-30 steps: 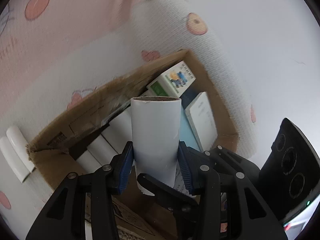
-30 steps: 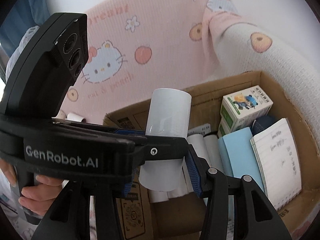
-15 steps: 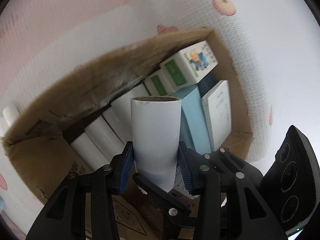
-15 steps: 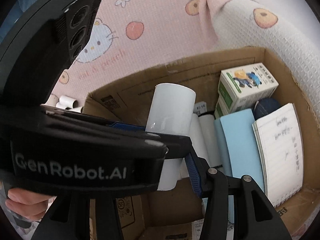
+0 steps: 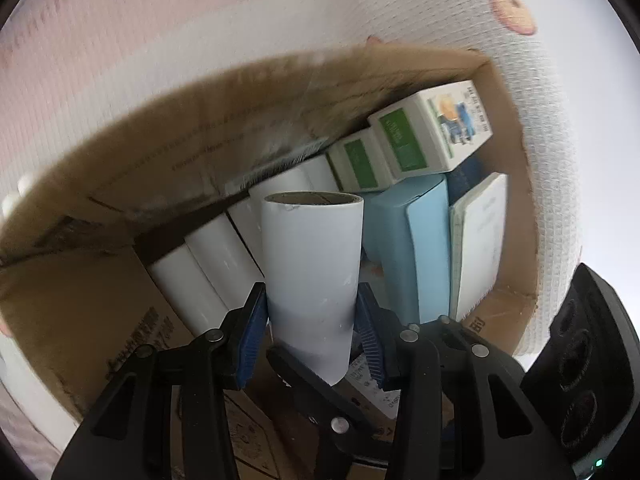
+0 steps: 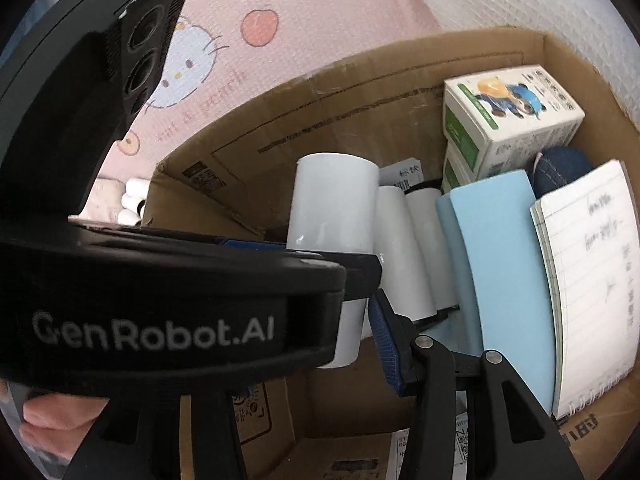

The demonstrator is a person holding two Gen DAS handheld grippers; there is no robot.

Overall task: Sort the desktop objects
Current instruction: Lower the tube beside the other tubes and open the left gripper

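Observation:
My left gripper (image 5: 312, 320) is shut on a white paper roll (image 5: 312, 268) and holds it upright inside the open cardboard box (image 5: 168, 152). The same roll (image 6: 332, 216) shows in the right wrist view, above the white rolls (image 6: 404, 248) lying on the box floor. The left gripper's body (image 6: 160, 296) fills the left of that view and hides my right gripper's left finger. One blue right fingertip pad (image 6: 386, 344) shows just right of the roll, with nothing against it.
The box also holds a light blue box (image 5: 416, 248), a lined notebook (image 6: 592, 280), two green-and-white cartons (image 5: 432, 132) and a dark blue item (image 6: 560, 168). More white rolls (image 6: 132, 200) lie outside on the pink Hello Kitty cloth (image 6: 248, 20).
My left gripper has carried the roll forward and down into the box. The box contents now fill both views, and the cloth has slid out of frame.

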